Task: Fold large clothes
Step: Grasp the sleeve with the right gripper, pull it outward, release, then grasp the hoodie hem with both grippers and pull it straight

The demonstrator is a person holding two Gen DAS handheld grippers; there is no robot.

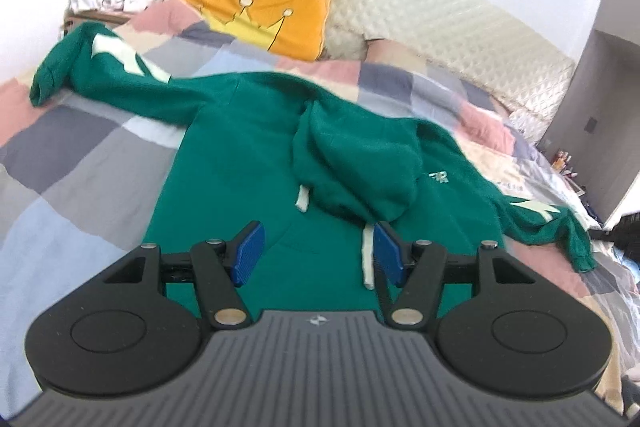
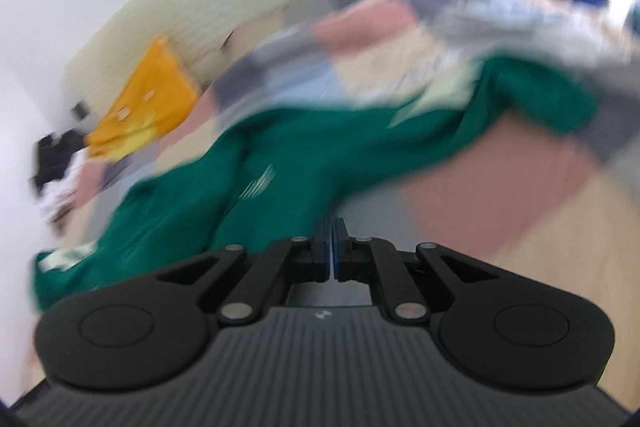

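Patchwork bed [image 1: 80, 131] carries the green hoodie [image 1: 240, 163]; left fingers [image 1: 318, 253] spread, right fingers [image 2: 333, 247] pressed together, empty; bunched hood [image 1: 352, 163] could crease my fold.

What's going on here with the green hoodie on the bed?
A person holding a gripper in each hand is set to fold a green hoodie lying face up on a patchwork bedspread, sleeves spread and hood flopped onto the chest. The left gripper hangs open above the lower front, holding nothing. The right gripper is shut and empty; its view is blurred. No fold shows yet.
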